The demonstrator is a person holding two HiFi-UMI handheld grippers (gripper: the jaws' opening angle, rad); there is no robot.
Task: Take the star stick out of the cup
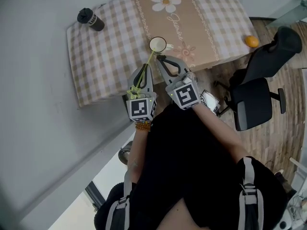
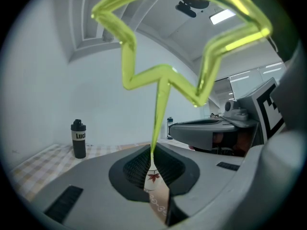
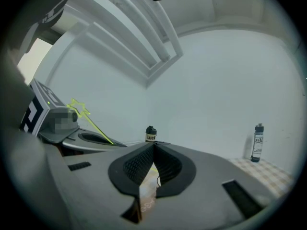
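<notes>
Black bottle, 9 o'clock in the left gripper view: pale band printed "Luc" — the rest turns out of sight. In the right gripper view, near centre, the same band reads "LUC", small.

Tablecloth, head view: one cursive word at 12 o'clock, not legible.

Left gripper and right gripper: each cube bears a black-and-white square marker — a code pattern, no letters.

Second bottle, 3 o'clock in the right gripper view: label print too small to read.
</notes>
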